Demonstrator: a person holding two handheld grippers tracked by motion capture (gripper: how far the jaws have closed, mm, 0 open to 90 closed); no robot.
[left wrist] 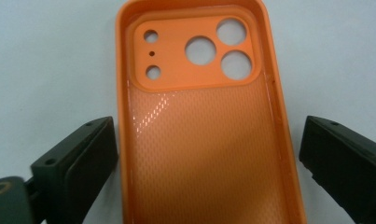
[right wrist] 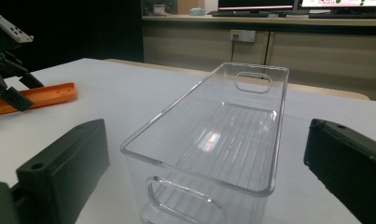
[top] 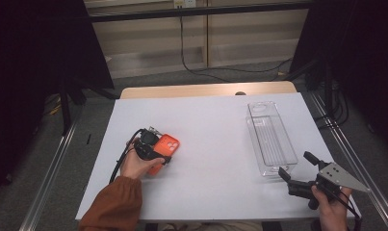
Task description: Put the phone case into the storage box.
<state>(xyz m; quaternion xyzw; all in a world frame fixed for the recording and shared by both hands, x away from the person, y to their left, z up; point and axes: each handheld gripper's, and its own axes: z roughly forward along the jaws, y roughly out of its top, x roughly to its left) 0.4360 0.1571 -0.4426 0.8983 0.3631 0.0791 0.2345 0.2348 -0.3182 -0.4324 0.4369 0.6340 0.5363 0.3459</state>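
orange case bracketed, not yet gripped

the left gripper [left wrist: 209,154] stands with its jaws spread wide, one on each long side of the orange phone case [left wrist: 206,130], and a clear gap of white shows between each jaw and the case's rim. nothing is clamped. the right gripper [right wrist: 204,172] is likewise spread, its jaws flanking the near end of the clear bin [right wrist: 213,135] without touching it, as far as the right gripper view shows.

outward from there: in the high view the case [top: 166,147] lies flat on the white table [top: 215,134], left of centre, partly under the left gripper [top: 148,147] and the person's hand. the bin [top: 271,139] sits well apart on the right side, empty, with the right gripper [top: 297,174] just off its near end.

progress, as a judgement: this looks like the start of a pick. the approach to the case seems done; closing, lifting and carrying are all left, probably toward the bin.

the case lies inside-up, hollow facing the camera. in the left gripper view its long axis runs away from the gripper, camera-cutout end farthest. in the high view that axis is slanted, cutout end pointing up and right.
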